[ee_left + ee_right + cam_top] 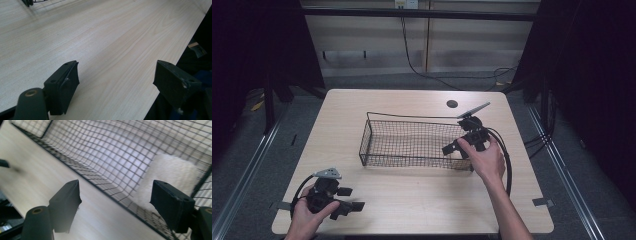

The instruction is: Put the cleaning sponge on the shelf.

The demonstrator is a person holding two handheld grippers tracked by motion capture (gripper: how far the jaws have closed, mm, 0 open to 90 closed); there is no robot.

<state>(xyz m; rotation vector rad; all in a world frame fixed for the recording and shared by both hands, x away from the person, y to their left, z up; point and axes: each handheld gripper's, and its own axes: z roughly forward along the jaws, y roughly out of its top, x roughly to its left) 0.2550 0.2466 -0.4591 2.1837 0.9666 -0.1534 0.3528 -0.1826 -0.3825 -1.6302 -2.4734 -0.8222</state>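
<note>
- Wire basket (pixel 412 142): stands mid-table (pixel 412 200); a white cloth (pixel 167 177) lies inside at its right end.
- Right gripper (pixel 457 146): at the basket's right end, jaws apart, nothing pinched.
- Left gripper (pixel 349 200): near the table's front-left corner, jaws spread over bare wood.

The wire basket (pixel 412 142) blocks the bench's (pixel 412 200) middle; the near strip between the hands lies open for passing.

Black wire-mesh basket (pixel 412 142) w/ white cloth (pixel 167 177); pale wood-grain table (pixel 412 200); black hand-held gripper (pixel 462 146).
</note>
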